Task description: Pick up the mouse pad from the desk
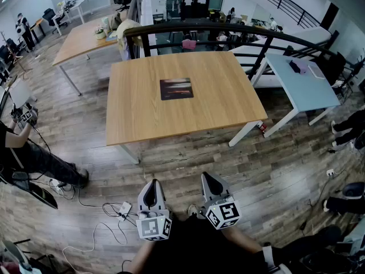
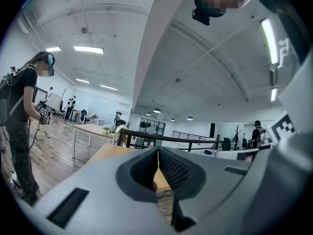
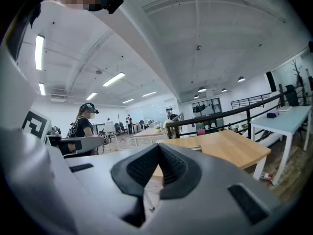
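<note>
Wooden worktop [image 1: 142, 113] | mouse pad [image 1: 176, 88] central, off every edge | left tool [image 1: 150, 192], right tool [image 1: 210, 182] both clenched, well short of near edge

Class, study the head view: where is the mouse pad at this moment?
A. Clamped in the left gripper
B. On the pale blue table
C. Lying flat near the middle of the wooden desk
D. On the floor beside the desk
C: the dark mouse pad lies flat near the middle of the wooden desk, well apart from the shut, empty left gripper and right gripper.
</note>
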The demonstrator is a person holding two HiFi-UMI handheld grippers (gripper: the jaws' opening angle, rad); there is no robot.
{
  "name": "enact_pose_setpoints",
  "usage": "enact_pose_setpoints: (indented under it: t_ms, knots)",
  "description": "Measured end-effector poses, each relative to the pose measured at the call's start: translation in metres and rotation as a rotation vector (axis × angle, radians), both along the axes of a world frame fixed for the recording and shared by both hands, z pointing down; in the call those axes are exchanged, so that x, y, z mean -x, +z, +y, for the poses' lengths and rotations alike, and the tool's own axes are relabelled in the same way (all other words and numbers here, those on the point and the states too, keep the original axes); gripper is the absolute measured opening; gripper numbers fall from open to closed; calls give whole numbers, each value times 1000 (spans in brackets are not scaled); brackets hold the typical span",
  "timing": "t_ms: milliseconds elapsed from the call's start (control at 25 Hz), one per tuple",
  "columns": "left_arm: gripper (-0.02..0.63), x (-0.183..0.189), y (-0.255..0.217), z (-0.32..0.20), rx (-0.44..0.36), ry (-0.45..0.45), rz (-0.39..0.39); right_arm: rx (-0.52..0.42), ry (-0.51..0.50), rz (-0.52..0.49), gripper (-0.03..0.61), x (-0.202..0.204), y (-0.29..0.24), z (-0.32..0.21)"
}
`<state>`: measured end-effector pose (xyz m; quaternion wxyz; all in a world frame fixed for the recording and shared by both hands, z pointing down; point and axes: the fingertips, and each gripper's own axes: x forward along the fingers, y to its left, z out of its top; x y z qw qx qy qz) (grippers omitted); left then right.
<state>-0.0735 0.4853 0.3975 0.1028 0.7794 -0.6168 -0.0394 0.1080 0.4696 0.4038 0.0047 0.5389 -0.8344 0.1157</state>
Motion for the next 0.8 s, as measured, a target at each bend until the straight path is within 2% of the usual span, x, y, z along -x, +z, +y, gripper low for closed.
enact_pose_setpoints:
  t_ms: [800]
  knots:
    - [25, 20, 4, -9, 37, 23, -10, 2, 18, -33, 31, 17, 2, -10]
